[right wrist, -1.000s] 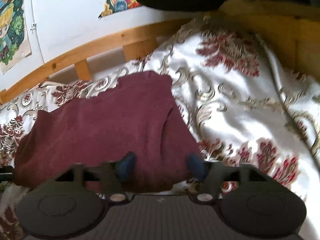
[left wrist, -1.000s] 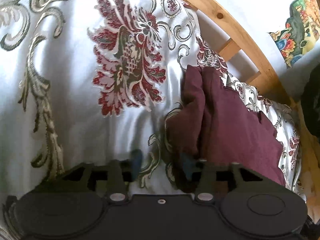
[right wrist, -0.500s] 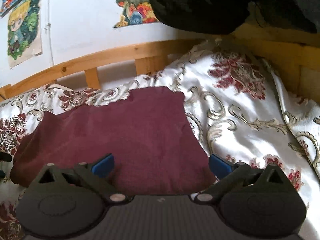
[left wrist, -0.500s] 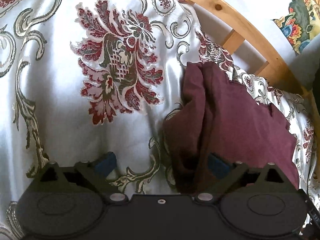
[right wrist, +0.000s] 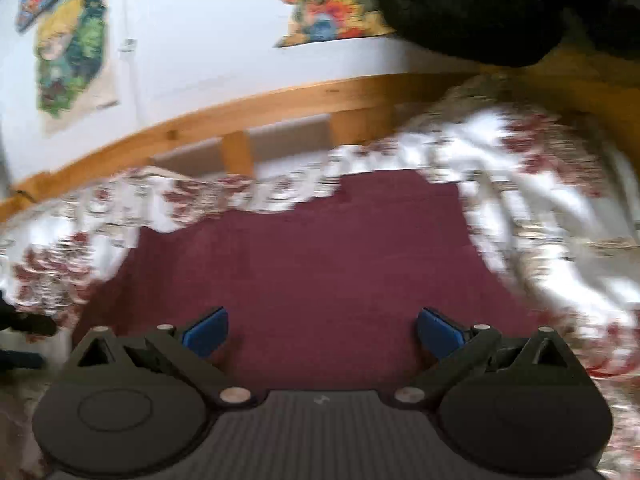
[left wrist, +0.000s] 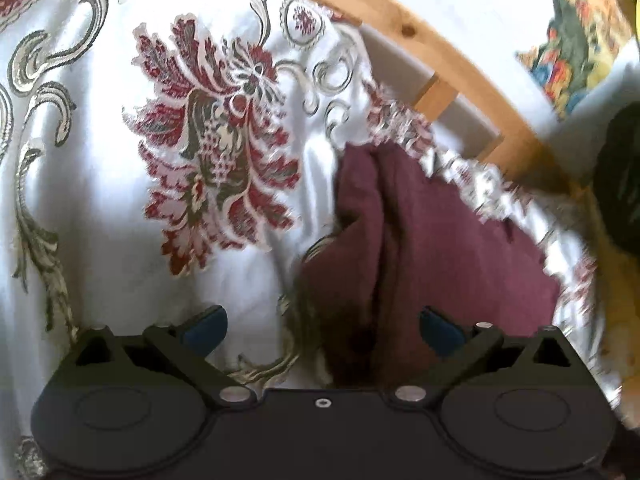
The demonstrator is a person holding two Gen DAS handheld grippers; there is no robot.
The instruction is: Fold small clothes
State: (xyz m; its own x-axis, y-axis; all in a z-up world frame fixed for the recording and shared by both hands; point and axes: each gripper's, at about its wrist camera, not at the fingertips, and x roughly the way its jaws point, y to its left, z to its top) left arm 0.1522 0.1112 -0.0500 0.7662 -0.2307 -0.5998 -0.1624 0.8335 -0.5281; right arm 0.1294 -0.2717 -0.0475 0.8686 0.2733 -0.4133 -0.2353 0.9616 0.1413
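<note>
The dark red cloth (right wrist: 312, 264) is laid folded on the flowery bed cover (left wrist: 100, 208). Both the left gripper (left wrist: 322, 326) and right gripper (right wrist: 322, 326) are spread wide, with nothing held. A fold looks just finished; next, an edge must be pinched for another fold.

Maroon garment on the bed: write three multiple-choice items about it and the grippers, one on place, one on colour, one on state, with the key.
1. Where does the maroon garment lie?
A. On the floral bedspread
B. On a wooden floor
C. Inside a basket

2. What colour are the fingertip pads of the right gripper?
A. Red
B. Blue
C. White

3. How does the left gripper stand?
A. Shut on the garment
B. Shut on nothing
C. Open, holding nothing

Key: 1 A, the cloth rests flat on the white and red patterned bedspread in front of the wooden bed rail. 2 B, both pads show blue in the right wrist view. 3 C, its jaws stand wide apart with no cloth pinched between them.
</note>
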